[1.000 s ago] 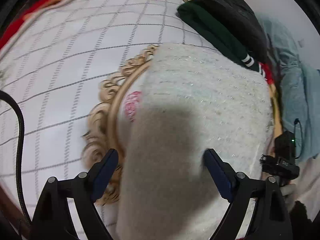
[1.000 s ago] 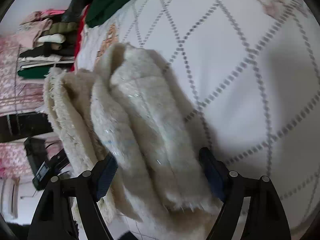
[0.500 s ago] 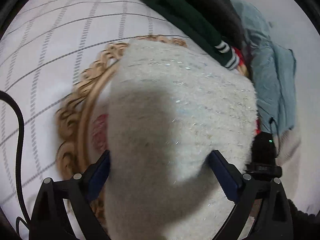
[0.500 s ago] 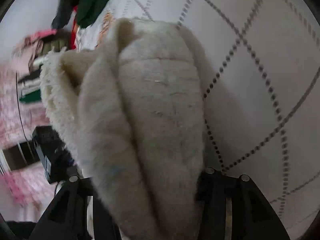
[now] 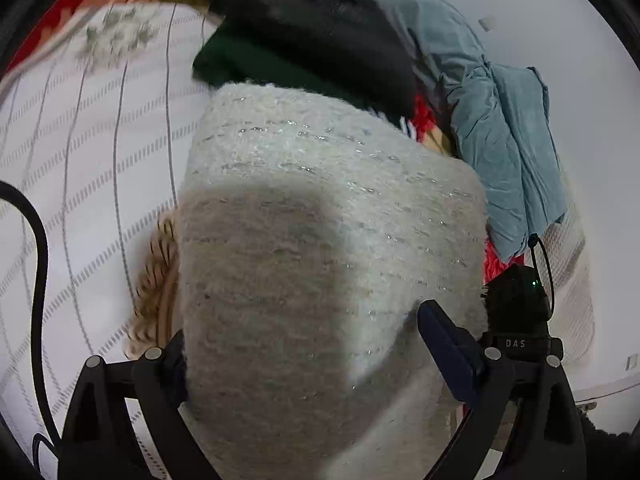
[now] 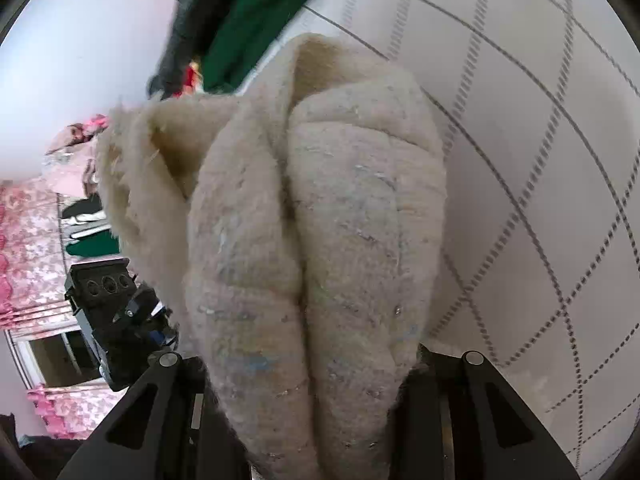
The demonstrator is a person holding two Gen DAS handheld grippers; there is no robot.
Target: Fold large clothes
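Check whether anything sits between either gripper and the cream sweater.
Nothing visible does. The right gripper is already clamped on the bunched cream sweater, and the sweater fills the space between the left gripper's spread fingers; contact there is unclear.

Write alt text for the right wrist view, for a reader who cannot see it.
A thick, folded cream fuzzy sweater fills the frame, bunched between the right gripper's black fingers, which press into it on both sides. Behind lies a white bedspread with a grey diamond grid; a dark green garment lies at top, and the other gripper is at left.
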